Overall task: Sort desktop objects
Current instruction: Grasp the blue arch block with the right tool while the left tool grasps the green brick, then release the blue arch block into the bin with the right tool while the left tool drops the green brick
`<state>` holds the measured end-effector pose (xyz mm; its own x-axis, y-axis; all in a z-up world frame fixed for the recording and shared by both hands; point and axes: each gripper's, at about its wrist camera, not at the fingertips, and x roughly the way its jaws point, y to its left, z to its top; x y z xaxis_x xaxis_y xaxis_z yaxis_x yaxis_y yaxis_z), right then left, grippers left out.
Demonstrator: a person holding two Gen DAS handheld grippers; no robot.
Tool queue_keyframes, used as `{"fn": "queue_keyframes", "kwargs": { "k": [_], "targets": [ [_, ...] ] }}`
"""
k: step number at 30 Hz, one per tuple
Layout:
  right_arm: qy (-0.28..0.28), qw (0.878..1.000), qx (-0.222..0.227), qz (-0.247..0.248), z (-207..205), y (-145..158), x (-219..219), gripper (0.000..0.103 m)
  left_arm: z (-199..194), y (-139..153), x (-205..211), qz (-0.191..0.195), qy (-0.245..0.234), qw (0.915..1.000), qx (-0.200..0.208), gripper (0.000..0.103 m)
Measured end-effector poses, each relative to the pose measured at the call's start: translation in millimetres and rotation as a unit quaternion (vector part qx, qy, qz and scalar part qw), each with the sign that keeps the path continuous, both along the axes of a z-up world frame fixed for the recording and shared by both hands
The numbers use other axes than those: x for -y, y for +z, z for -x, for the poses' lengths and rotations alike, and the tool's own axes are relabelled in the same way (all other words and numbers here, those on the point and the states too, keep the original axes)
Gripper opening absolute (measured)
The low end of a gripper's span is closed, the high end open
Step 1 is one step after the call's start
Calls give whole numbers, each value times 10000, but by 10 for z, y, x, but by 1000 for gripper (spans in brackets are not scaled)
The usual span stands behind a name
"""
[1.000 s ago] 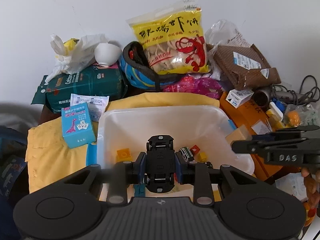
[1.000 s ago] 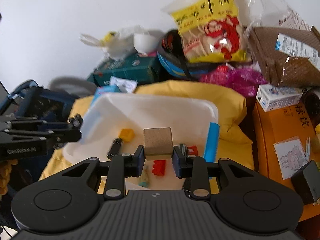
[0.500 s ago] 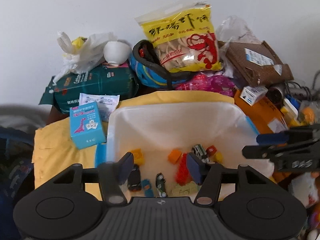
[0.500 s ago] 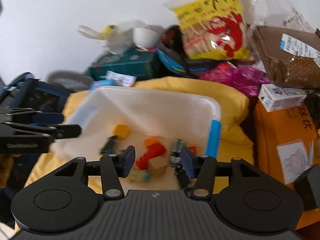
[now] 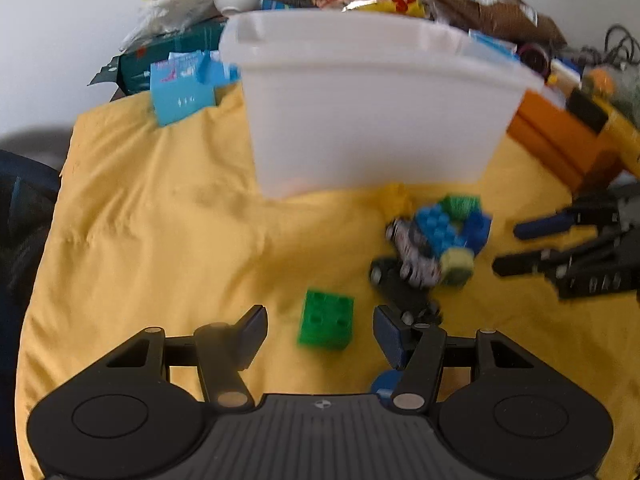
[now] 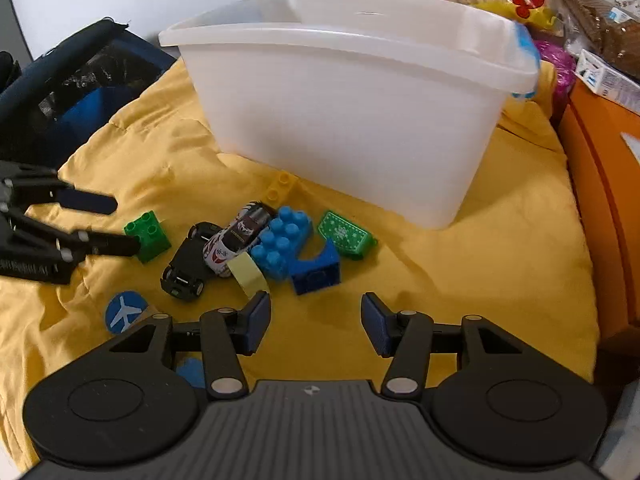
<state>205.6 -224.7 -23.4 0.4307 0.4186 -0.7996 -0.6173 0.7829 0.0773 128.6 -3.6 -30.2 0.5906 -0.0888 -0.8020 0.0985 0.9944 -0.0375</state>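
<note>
Rumpled yellow cloth [image 6: 460,264] covers the work surface, soft and creased, with a translucent white plastic bin [image 6: 352,112] standing smooth-walled ahead of both tools. Left to right: the left gripper [image 5: 320,332] has its blue-padded jaws spread apart and holds nothing; a studded green brick [image 5: 326,324] sits on the cloth right between its fingertips. Ahead and to its right lies a blurred heap of toys. In the right wrist view the heap is sharper: a black toy car [image 6: 188,262] upside down, a glossy white-and-dark toy car [image 6: 236,236] leaning on it, a knobbly blue brick [image 6: 282,240], a blue arched block [image 6: 316,270] and a green patterned block [image 6: 346,234]. The right gripper [image 6: 314,322] is also spread wide and empty, the heap just ahead and slightly to its left. A flat blue airplane disc [image 6: 126,312] lies left of its left finger.
</note>
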Motion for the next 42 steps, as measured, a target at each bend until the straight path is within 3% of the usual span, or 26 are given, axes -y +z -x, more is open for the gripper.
{"fn": "queue_keyframes", "kwargs": {
  "k": [7, 9, 10, 11, 16, 23, 30, 42],
  "targets": [
    [218, 9994, 125, 256, -151, -86, -198, 54, -27, -175, 9, -11, -119, 9999, 19, 62],
    [210, 9996, 31, 190, -173, -113, -215, 51, -66, -196, 35, -126, -170, 9998, 16, 54],
    [242, 9996, -7, 154, -160, -117, -206, 39, -78, -209, 34, -72, -198, 9998, 5, 41],
    [287, 9995, -44, 148, -157, -112, -210, 36, -92, -221, 29, -11, -203, 9998, -22, 35],
    [188, 9998, -37, -113, -92, 0, -59, 36, -39, -154, 6, -22, -169, 9998, 93, 35],
    [-235, 9965, -51, -806, -10, 371, 267, 36, 47, 242, -100, 111, -41, 9987, 491, 35],
    [-520, 9893, 113, -1361, -93, 831, 355, 36, -113, 771, 9, 219, -80, 9962, 834, 36],
    [-727, 9859, 395, -1456, -581, 1408, 296, 36, -634, 1377, 106, 297, 24, 9931, 1135, 36]
  ]
}}
